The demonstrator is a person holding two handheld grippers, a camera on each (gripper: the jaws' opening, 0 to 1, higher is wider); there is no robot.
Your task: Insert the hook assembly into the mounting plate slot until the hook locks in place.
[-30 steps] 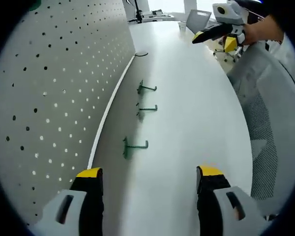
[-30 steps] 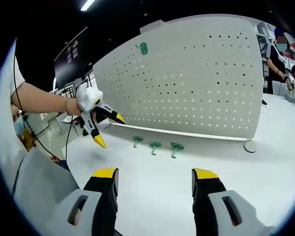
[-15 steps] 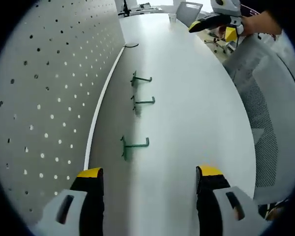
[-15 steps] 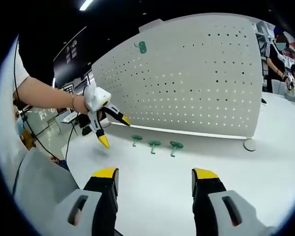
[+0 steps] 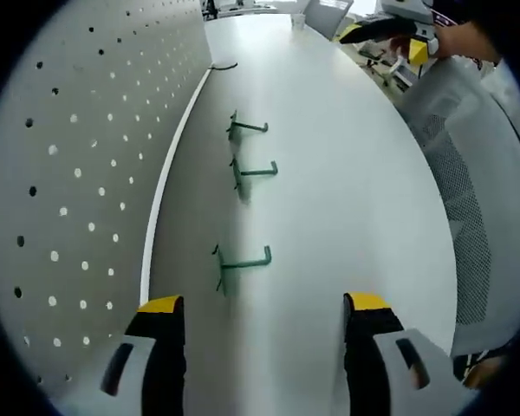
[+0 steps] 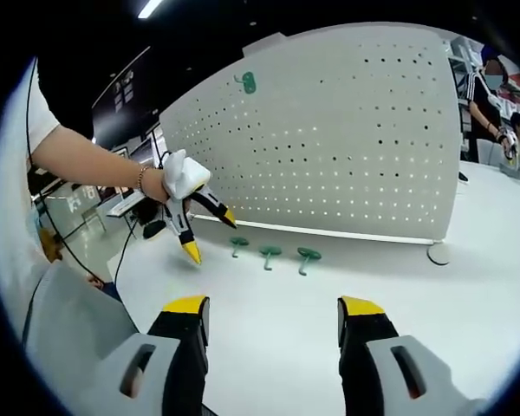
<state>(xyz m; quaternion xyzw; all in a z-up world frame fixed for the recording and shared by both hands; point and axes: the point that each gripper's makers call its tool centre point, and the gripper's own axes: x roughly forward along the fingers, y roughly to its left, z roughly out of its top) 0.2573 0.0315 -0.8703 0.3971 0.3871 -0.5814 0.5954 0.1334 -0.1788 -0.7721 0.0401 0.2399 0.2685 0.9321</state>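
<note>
Three green hooks lie in a row on the white table beside the pegboard: the nearest hook [image 5: 240, 263], the middle hook [image 5: 254, 172] and the far hook [image 5: 245, 127]. The same row of hooks [image 6: 270, 254] lies ahead in the right gripper view. The white pegboard [image 5: 61, 173] stands upright at the left, and one green hook [image 6: 249, 83] hangs near the top of the pegboard [image 6: 347, 147]. My left gripper [image 5: 260, 316] is open just short of the nearest hook, holding nothing. My right gripper [image 6: 273, 316] is open and holds nothing. The left gripper [image 6: 204, 232] hangs open near the row.
A grey mesh chair [image 5: 468, 217] stands along the table's right edge. The right gripper [image 5: 386, 26] in a hand sits at the top right. A round pegboard foot [image 6: 438, 254] rests on the table. A person [image 6: 494, 95] stands at the far right.
The left gripper has come forward and lower toward the nearest hook, which now looms larger. In the right gripper view the left gripper has shifted right toward the row. Hooks lie unmoved.
</note>
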